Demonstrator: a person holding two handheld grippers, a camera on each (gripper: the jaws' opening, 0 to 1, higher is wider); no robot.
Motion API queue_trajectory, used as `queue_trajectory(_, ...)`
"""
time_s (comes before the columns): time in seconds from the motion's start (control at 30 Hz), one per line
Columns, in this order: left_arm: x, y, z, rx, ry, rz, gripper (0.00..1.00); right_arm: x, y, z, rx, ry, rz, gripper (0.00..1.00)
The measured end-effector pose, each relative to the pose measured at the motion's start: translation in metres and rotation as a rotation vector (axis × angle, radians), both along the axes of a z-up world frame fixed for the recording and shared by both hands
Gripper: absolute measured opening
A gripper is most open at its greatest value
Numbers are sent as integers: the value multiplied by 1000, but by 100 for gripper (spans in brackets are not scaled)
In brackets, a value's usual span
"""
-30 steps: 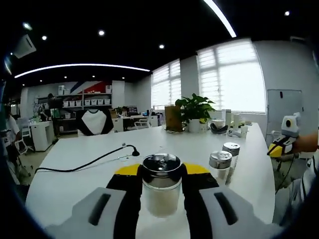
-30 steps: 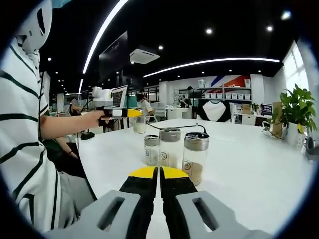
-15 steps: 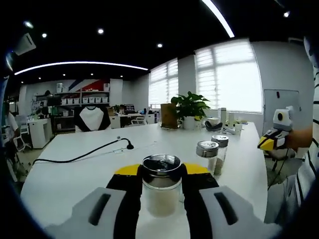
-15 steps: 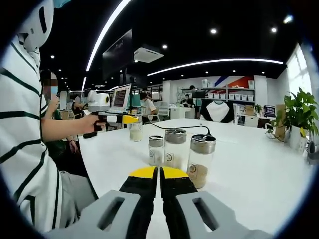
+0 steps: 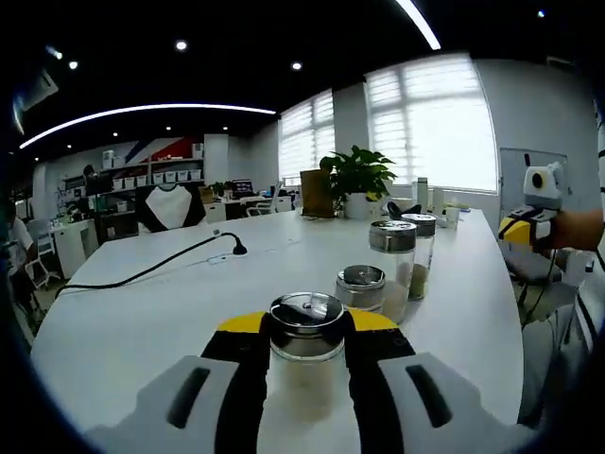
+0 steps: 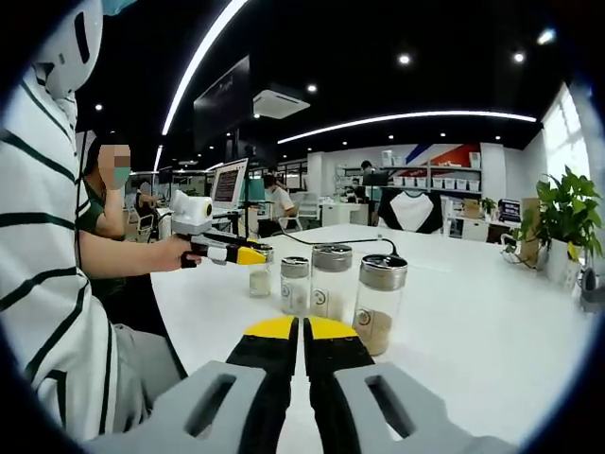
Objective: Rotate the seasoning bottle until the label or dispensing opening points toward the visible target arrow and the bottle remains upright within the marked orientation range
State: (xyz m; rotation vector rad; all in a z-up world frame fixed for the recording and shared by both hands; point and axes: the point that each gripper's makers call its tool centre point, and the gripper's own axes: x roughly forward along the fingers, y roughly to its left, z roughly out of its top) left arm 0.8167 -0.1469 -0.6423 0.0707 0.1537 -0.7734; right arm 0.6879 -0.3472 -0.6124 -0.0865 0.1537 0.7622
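Between the left gripper (image 5: pixel 307 364) jaws, seasoning bottle (image 5: pixel 306 355) clamped, upright, lid up; label facing unclear. Right gripper (image 6: pixel 303 364) level above white table (image 6: pixel 473 331), jaws closed, empty.

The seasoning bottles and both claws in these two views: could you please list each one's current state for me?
Left claw: shut on the held seasoning bottle.
Held seasoning bottle: upright between the jaws, metal lid on, pale contents.
Right claw: shut, holding nothing.
Three bottles on the white table: upright, lids on, standing close together.
Black cable: lying loose on the table.
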Motion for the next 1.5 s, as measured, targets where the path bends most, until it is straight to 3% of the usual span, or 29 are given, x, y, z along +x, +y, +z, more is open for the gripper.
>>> queue_trajectory(0.07,0,-1,-7,23,-2,-6,32,0,-1,0,0,1,-4,0)
queue_trajectory(0.27,2,3,-3,-61,-22,-22,32,-2,-2,-3,2,6,-9,0)
queue_trajectory(0.97,-2,-3,-1,-76,-9,-100,32,-4,1,-5,3,8,-5,0)
queue_trajectory(1.17,-1,-3,-1,-78,-11,-62,32,-3,3,-4,0,4,0,0)
queue_trajectory(1.5,2,0,-3,-79,-40,98,32,-1,0,-4,1,4,-14,0)
